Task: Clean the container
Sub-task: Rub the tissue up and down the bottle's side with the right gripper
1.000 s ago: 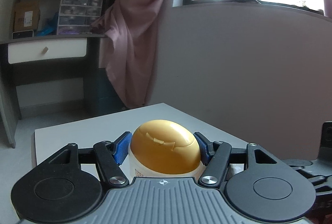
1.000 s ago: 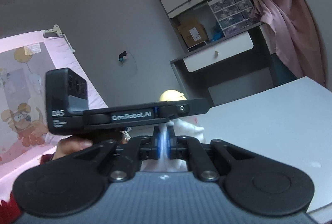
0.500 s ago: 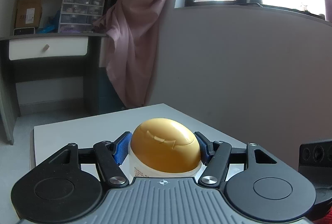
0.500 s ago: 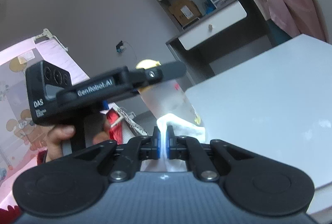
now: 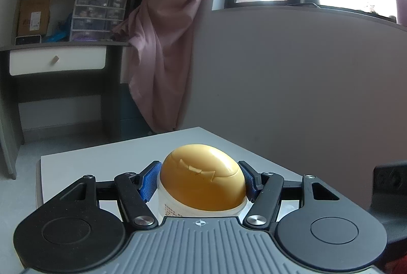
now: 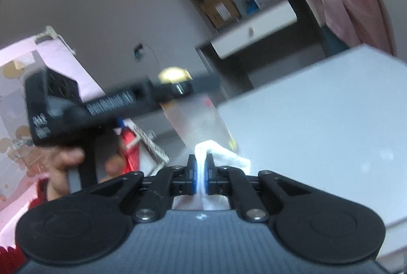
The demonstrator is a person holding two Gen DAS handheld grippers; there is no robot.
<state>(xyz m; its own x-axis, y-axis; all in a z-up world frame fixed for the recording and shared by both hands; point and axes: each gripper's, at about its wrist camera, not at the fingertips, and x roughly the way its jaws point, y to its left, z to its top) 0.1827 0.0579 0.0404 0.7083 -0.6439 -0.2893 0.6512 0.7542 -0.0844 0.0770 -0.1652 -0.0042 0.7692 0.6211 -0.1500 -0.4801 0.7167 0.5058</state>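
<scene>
The left gripper [image 5: 201, 181] is holding the container [image 5: 203, 185] just under its yellow cap [image 5: 202, 176], the jaws spread about as wide as the body and pressing it from both sides. The container is hanging upright above the near edge of the white counter [image 6: 318, 108], with its long axis vertical. The right gripper [image 6: 201, 172] is the nearer one to the container's lower part, which is lying straight ahead of it. Its jaws are almost closed, pinching a white cloth [image 6: 218, 157] that is touching or nearly touching the container's side; blur is hiding which.
</scene>
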